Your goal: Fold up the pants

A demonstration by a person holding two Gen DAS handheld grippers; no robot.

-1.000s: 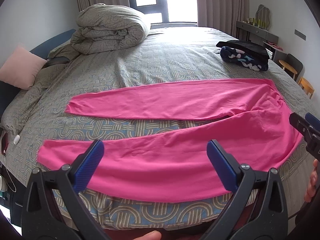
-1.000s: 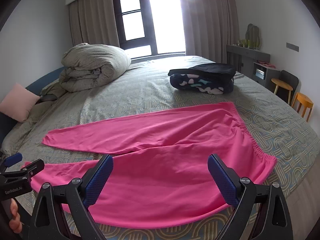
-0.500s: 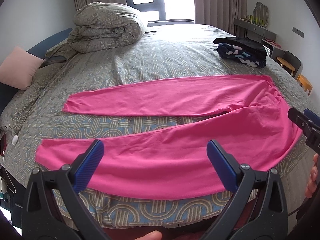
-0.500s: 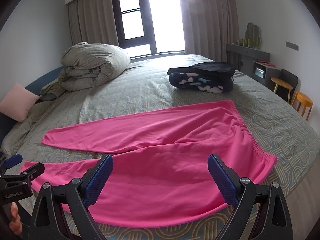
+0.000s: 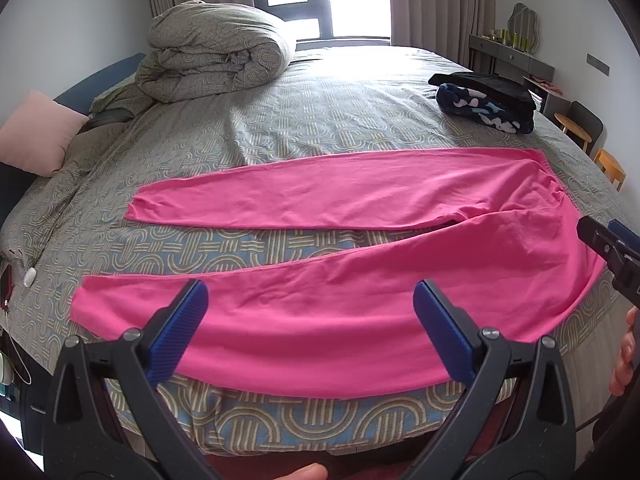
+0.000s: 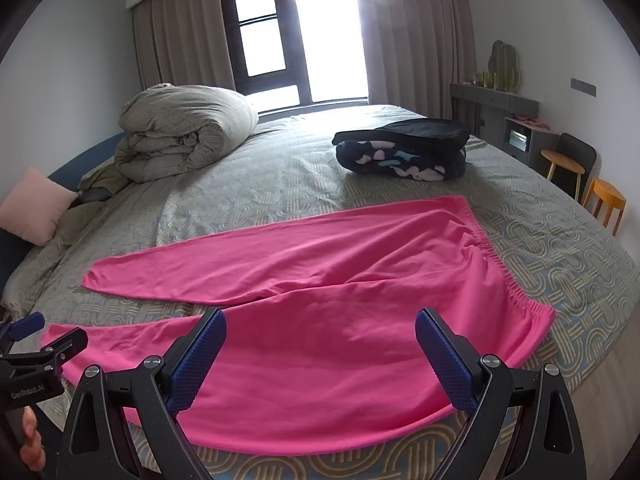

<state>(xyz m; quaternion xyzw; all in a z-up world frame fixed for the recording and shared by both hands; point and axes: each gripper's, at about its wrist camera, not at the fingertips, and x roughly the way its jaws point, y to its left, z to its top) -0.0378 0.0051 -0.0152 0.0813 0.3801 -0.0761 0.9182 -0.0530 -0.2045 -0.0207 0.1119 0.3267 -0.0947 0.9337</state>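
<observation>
Pink pants (image 5: 340, 300) lie flat on the patterned bed, legs spread in a V toward the left, waistband at the right; they also show in the right wrist view (image 6: 320, 320). My left gripper (image 5: 310, 328) is open and empty, hovering over the near leg at the bed's front edge. My right gripper (image 6: 320, 354) is open and empty, over the hip part of the pants near the waistband. Each gripper shows at the edge of the other's view: the right (image 5: 612, 256), the left (image 6: 36, 344).
A rolled duvet (image 5: 212, 64) lies at the back left, a pink pillow (image 5: 36, 136) at the far left. Folded dark clothes (image 5: 486, 100) sit at the back right. A dresser (image 6: 496, 108), chair and orange stools (image 6: 604, 204) stand by the right wall.
The left gripper's view has risen and tilted a little, showing more of the bed beyond the pants. The right gripper has barely moved. Both stay open.
</observation>
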